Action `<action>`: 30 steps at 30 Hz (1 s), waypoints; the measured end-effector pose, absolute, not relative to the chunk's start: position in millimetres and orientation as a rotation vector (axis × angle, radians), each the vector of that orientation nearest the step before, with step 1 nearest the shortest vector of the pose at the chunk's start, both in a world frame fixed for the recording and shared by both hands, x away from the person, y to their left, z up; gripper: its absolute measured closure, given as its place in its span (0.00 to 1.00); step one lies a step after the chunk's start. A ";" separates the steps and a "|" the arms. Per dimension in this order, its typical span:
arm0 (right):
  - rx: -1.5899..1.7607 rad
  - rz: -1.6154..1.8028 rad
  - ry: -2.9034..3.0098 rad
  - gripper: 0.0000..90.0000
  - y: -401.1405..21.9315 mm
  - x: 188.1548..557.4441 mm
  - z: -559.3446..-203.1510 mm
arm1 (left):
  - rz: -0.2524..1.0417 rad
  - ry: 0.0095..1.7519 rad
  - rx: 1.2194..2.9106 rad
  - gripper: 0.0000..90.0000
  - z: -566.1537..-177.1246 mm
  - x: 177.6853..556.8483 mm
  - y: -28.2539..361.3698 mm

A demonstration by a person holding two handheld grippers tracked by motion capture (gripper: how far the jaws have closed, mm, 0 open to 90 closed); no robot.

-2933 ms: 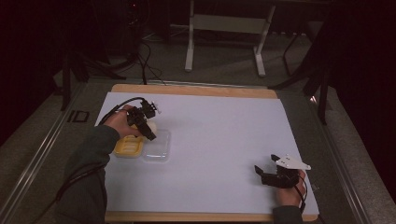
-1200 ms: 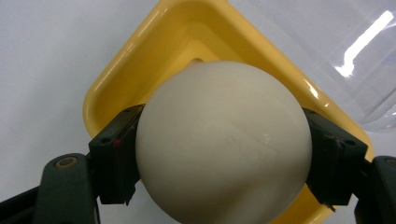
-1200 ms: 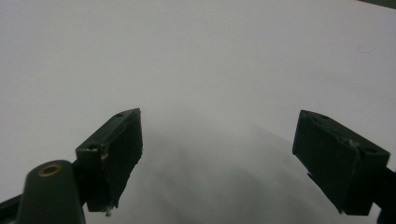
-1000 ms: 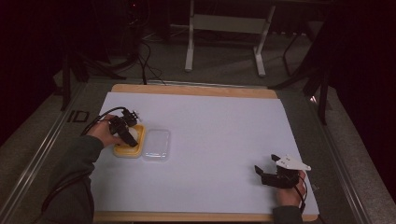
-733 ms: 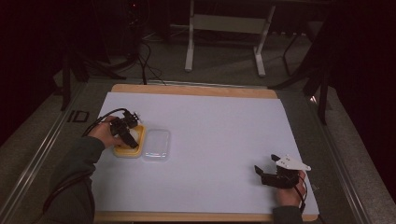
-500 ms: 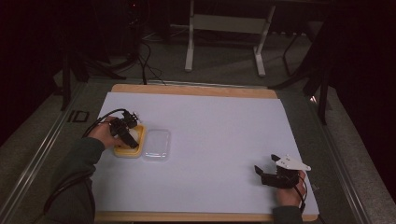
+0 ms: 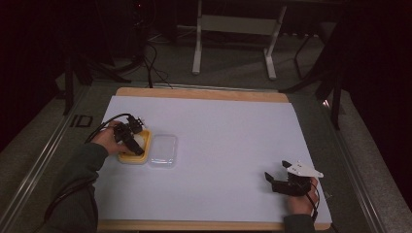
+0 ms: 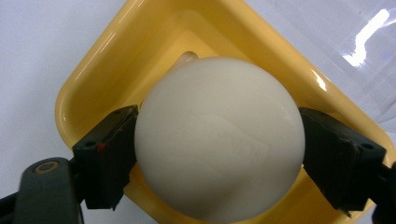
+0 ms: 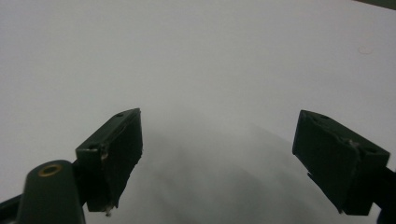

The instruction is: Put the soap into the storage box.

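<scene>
Here the left gripper [image 8: 219, 154] has its jaws on either side of a white ball [image 8: 218, 140]; they have just been opening, and both pads sit right at the ball's sides, so whether they still press cannot be told. Its own view shows the ball resting inside a yellow tray [image 8: 93, 70], with a clear lid [image 8: 355, 42] just beside the tray's far corner. From the high view the left gripper [image 7: 130, 138] covers most of the yellow tray [image 7: 141, 158], the clear lid [image 7: 163, 150] lies touching its side, and both sit near the left edge of the white sheet [image 7: 228, 131]. The right gripper [image 7: 282, 182] rests near the front right corner, well apart, jaws wide with nothing between them, above bare sheet [image 9: 196, 56]
</scene>
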State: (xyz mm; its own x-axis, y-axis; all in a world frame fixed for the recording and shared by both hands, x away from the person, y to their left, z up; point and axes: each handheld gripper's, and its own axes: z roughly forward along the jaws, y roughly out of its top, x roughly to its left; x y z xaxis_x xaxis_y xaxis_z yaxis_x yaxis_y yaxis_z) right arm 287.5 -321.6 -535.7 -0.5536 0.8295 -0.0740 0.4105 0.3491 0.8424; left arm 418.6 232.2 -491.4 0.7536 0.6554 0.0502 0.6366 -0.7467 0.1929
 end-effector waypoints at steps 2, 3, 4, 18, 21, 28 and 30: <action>1.078 1.110 2.119 0.18 -321.6 287.4 -535.7 | 0.168 1.034 2.787 0.17 -489.9 418.8 232.4; 1.078 1.110 2.118 0.18 -321.6 287.4 -535.7 | 0.162 1.035 2.787 0.17 -489.6 418.7 232.4; 1.079 1.111 2.117 0.18 -321.6 287.4 -535.7 | 0.162 1.035 2.787 0.17 -489.6 418.7 232.4; 1.074 1.110 2.120 0.18 -321.5 287.4 -535.7 | 0.175 1.046 2.748 0.10 -476.9 419.3 233.4; 1.074 1.110 2.120 0.18 -321.4 287.4 -535.7 | 0.192 1.042 2.737 0.10 -472.8 418.8 233.0; 1.074 1.111 2.118 0.18 -321.6 287.2 -535.7 | 0.230 1.021 2.720 0.09 -460.2 416.5 231.6; 1.075 1.112 2.118 0.18 -321.6 287.2 -535.7 | 0.227 1.019 2.723 0.10 -457.6 415.8 230.7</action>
